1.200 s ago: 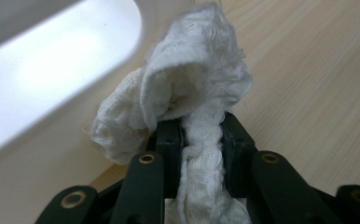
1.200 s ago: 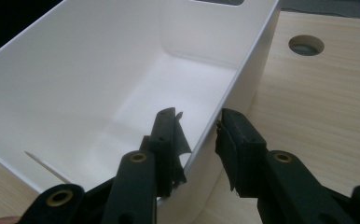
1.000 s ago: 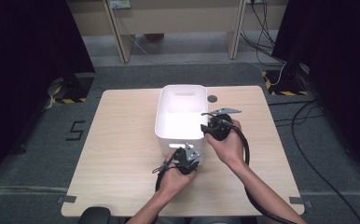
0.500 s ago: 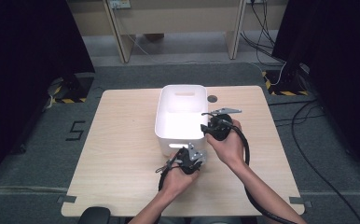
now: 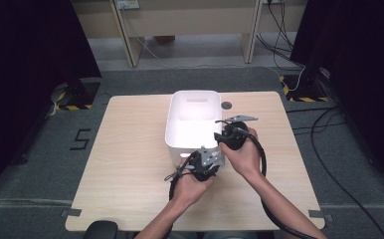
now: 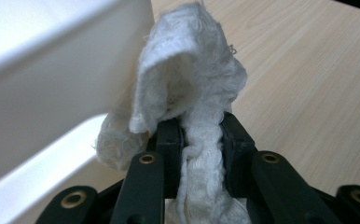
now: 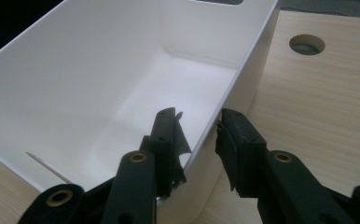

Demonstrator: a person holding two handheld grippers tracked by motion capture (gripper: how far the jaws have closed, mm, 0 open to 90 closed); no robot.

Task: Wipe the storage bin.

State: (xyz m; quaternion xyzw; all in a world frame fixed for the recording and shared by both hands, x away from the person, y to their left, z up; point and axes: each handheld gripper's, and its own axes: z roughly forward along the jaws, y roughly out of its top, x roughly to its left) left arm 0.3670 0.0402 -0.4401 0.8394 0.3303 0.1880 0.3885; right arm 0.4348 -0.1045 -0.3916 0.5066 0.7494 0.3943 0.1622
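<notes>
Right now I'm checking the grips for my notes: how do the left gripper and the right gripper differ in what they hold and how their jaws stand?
The left gripper is shut on a crumpled white cloth; the right gripper straddles the side wall of the white bin, one jaw inside, one outside. The left's jaws stand close together; the right's stand wider apart. The left sits at the bin's near end, the right at its side. Both have black jaws.

white cloth (image 6: 187,88), white bin (image 5: 192,122), light wood-grain table (image 5: 125,149)
</notes>
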